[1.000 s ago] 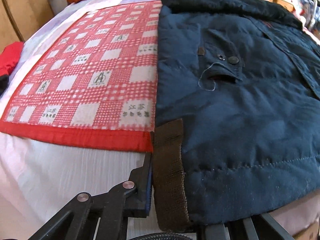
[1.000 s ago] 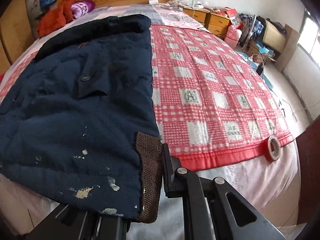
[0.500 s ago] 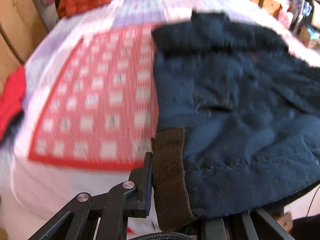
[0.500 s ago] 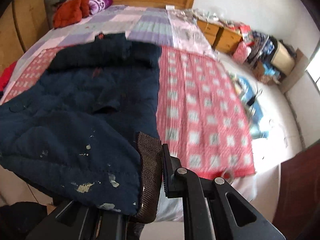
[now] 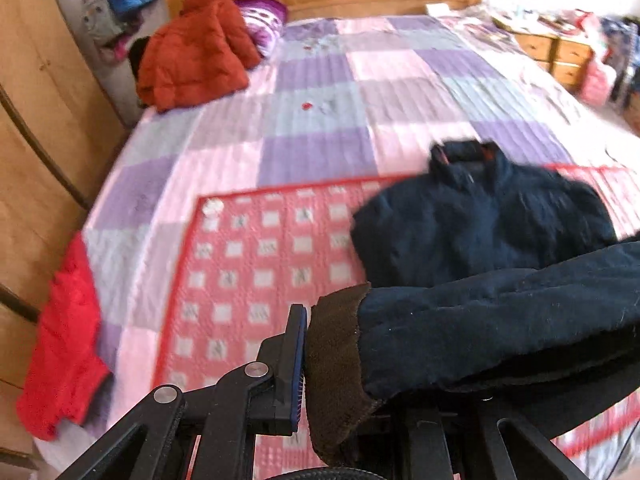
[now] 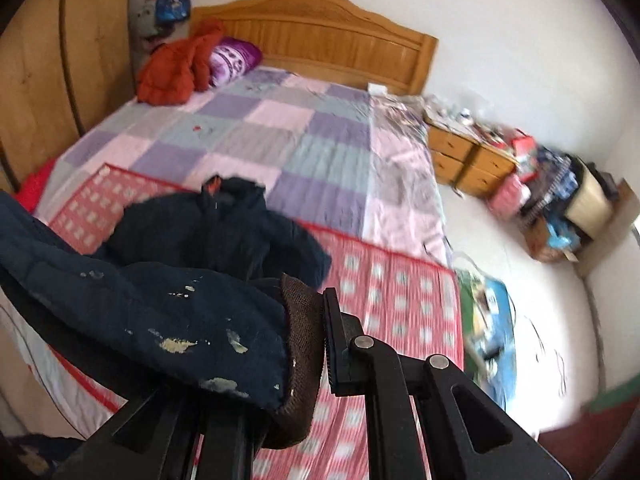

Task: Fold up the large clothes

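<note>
A dark navy padded jacket (image 5: 488,232) lies partly on the red-checked blanket (image 5: 256,264), its collar end toward the headboard. Its hem end is lifted off the bed. My left gripper (image 5: 340,364) is shut on the brown knit hem band (image 5: 332,360) at one corner. In the right wrist view the same jacket (image 6: 216,232) trails down to the bed, and my right gripper (image 6: 308,344) is shut on the other brown knit corner (image 6: 300,320). Pale paint-like flecks mark the raised navy fabric there.
A purple and pink patchwork quilt (image 5: 360,92) covers the bed up to a wooden headboard (image 6: 332,36). An orange-red jacket (image 5: 196,52) and a purple pillow (image 6: 232,58) sit at the head. A red garment (image 5: 64,340) hangs off the bed's left edge. Wooden drawers (image 6: 468,160) and clutter stand beside the bed.
Both grippers have risen and pulled back with the hem corners held. The jacket's lower half has lifted off the bed and the far part has bunched up.
</note>
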A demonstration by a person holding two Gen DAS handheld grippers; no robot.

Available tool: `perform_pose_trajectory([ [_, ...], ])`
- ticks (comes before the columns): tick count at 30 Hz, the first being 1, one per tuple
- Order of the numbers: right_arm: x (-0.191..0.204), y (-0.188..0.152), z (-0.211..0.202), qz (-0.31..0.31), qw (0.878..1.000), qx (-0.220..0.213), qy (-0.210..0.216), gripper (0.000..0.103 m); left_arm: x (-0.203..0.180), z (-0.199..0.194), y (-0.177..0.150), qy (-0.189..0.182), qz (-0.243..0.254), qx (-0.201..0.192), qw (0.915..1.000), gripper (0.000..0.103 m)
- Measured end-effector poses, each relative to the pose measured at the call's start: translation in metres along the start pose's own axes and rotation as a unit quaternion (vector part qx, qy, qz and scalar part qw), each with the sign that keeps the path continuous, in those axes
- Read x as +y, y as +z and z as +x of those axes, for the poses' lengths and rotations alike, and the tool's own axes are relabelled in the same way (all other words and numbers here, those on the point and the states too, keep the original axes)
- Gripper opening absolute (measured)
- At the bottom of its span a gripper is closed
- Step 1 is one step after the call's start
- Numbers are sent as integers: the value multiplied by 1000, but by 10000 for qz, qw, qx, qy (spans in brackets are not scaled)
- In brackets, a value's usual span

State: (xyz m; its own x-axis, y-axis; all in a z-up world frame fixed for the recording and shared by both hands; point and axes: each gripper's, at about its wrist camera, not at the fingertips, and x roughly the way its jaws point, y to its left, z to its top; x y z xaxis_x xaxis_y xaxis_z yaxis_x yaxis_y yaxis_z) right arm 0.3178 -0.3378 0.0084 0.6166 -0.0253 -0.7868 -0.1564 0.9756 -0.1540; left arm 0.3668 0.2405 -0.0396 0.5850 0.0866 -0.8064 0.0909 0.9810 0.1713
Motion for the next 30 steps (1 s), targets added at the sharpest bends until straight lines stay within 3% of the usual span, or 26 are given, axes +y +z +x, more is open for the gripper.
perform_pose_trajectory([
  [4, -29, 65, 41, -42, 9998, 71, 172, 12, -6, 10, 56, 141, -10, 122, 9998, 16],
  [9, -46, 131, 107, 192, 9991, 372, 23, 12, -7, 64, 128, 86, 57, 289, 9995, 16],
  [11, -47, 143, 131, 317, 9986, 415, -95, 12, -5, 108, 156, -9, 32, 386, 9993, 16],
  [15, -44, 160, 207, 556, 9956, 614, -432, 12, -15, 190, 181, -38, 207, 565, 9982, 16],
  [20, -45, 150, 291, 749, 9915, 835, -660, 12, -38, 292, 187, -89, 339, 859, 9957, 16],
  [25, -58, 127, 383, 941, 9854, 1176, -793, 12, -66, 369, 186, -159, 347, 1029, 9940, 16],
  [29, -56, 111, 447, 945, 9819, 1364, -911, 13, -81, 419, 181, -325, 25, 1142, 9929, 23],
  [30, -56, 108, 459, 968, 9812, 1398, -917, 13, -83, 426, 179, -400, -45, 1192, 9921, 32],
])
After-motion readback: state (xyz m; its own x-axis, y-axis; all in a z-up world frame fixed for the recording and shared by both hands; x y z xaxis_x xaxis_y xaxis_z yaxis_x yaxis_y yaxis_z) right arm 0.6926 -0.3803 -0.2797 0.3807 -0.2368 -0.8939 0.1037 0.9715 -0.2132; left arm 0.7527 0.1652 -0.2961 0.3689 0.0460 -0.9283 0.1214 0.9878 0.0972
